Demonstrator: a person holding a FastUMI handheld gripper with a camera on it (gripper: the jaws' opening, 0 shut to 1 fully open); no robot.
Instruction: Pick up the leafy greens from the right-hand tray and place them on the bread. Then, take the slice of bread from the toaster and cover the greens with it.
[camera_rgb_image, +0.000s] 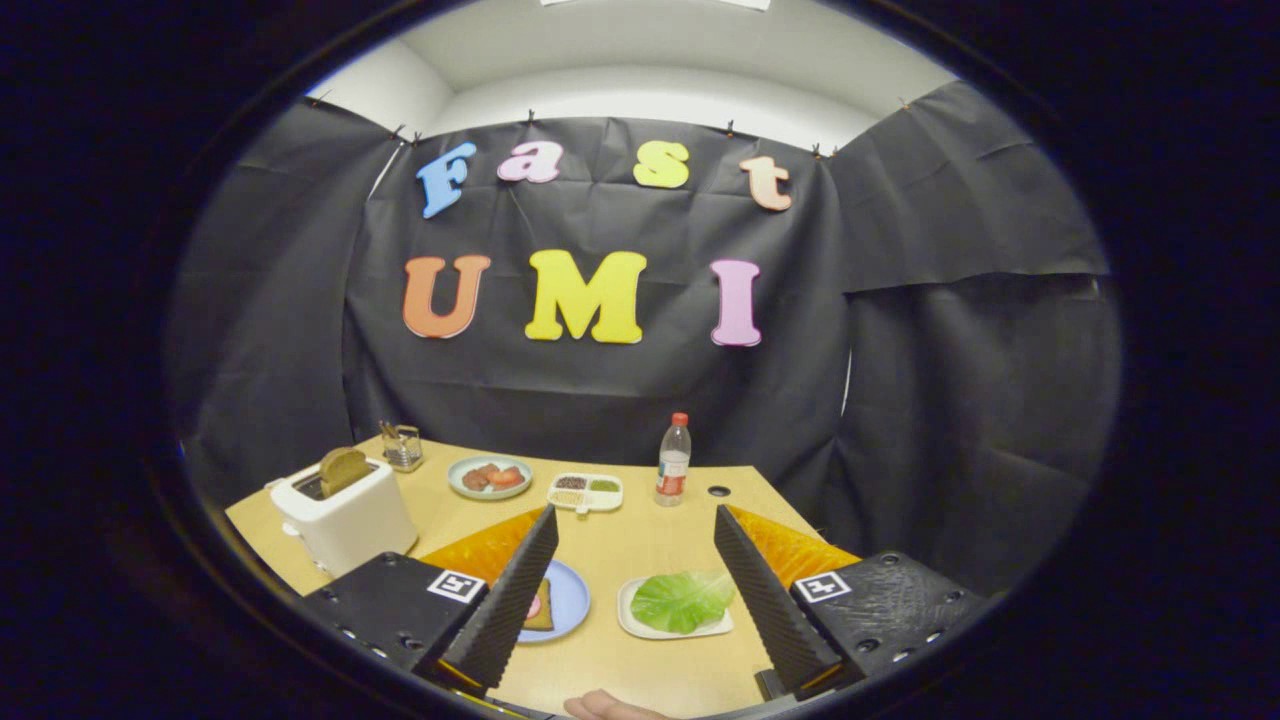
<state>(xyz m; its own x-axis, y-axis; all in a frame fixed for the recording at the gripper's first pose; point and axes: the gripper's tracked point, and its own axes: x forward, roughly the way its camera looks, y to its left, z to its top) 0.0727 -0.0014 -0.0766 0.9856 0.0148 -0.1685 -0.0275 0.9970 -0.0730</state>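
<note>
My gripper (635, 580) hangs spread wide above the wooden table (640, 540); a green lettuce leaf (682, 600) on its white tray (640, 622) lies between the fingers.

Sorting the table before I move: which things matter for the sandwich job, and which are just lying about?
For the job: green leafy lettuce on the white right-hand tray; bread on the blue round plate; brown toast slice in the white toaster; open fingers.

Lying about: clear plastic bottle, pale plate of food, white divided condiment tray, small glass holder.
</note>
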